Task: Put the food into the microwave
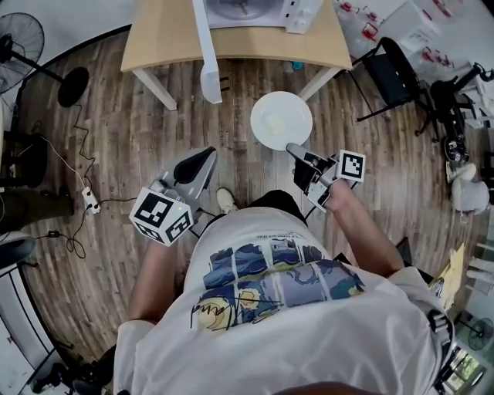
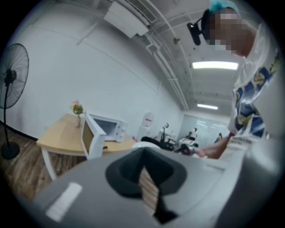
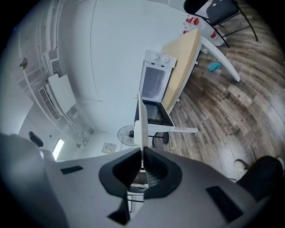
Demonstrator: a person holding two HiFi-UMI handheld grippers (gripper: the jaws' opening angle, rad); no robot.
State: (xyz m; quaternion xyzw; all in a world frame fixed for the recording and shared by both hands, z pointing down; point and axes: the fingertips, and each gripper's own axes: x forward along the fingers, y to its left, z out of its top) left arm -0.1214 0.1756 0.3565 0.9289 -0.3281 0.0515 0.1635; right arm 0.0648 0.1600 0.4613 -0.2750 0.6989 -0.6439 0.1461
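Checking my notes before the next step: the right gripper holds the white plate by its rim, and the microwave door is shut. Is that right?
Not quite: the microwave door is open, swung out from the microwave past the table edge, as the head view shows. The rest holds: the right gripper pinches the white plate by its rim.

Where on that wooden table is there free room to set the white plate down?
The widest bare patch is the tabletop left of the open microwave door, with only a small flower vase at its back. Right of the microwave just a narrow strip remains. The door itself juts past the front edge, crowding the middle.
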